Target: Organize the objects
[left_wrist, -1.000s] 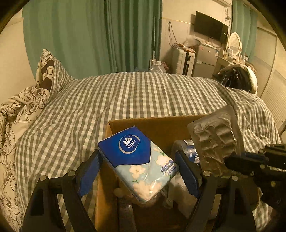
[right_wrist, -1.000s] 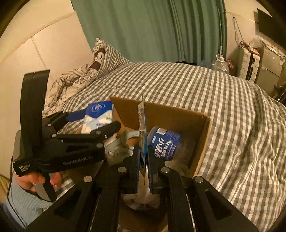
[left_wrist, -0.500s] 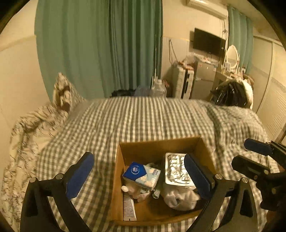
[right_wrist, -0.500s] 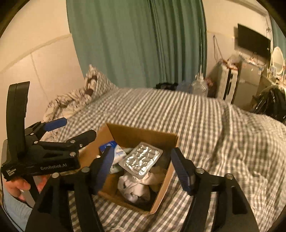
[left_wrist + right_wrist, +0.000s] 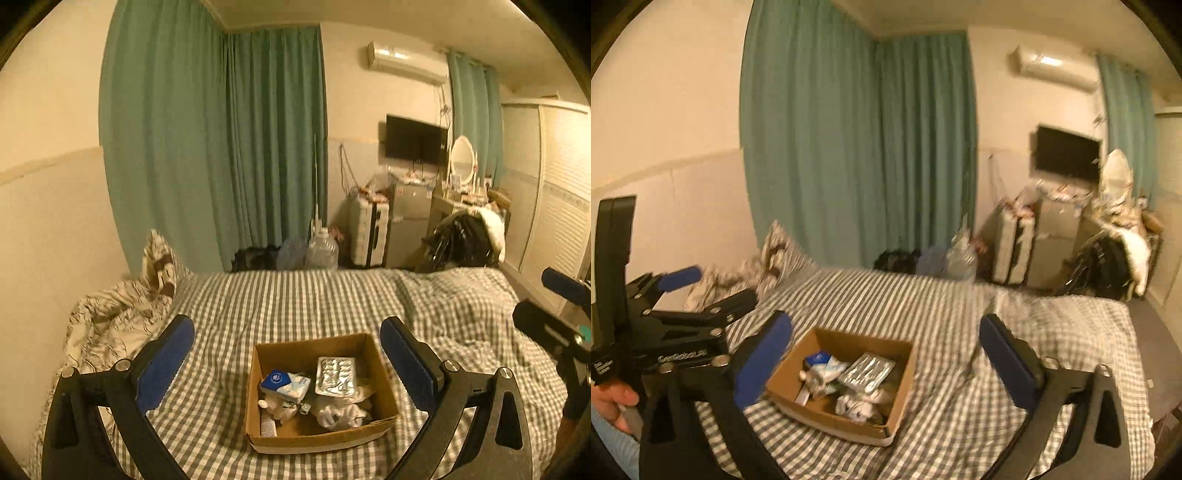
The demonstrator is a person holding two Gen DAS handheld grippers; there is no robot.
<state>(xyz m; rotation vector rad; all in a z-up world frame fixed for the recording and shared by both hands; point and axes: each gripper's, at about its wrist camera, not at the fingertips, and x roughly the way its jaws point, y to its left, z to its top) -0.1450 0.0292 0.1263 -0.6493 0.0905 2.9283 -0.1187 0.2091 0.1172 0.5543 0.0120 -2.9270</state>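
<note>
While both tools hang high over the bed, the left gripper (image 5: 286, 363) has its two blue-padded black fingers spread wide apart, and nothing is held between them. The right gripper (image 5: 884, 363) is spread wide too and holds nothing. From the right wrist view, the left gripper shows off to the left side, and the person's hand (image 5: 617, 400) is wrapped around its black handle. White letters on that handle are too blurry to read fully. Below and ahead of both tools sits the open brown cardboard box (image 5: 382, 373) on the grey and white checked bed cover (image 5: 295, 299); it shows between the fingers of each tool but does not touch them. Inside the box, on the left, lies a soft pack of tissues with a dark blue end and a round white logo (image 5: 284, 384); the words on it are too small to read. Just beside it, to the right, a shiny silver pill sheet (image 5: 335, 376) lies flat on top of some crumpled white things (image 5: 338, 411). A small flat tube (image 5: 268, 426) lies at the near left corner of the box. Far ahead of the tools hang long green curtains (image 5: 221, 147).
</note>
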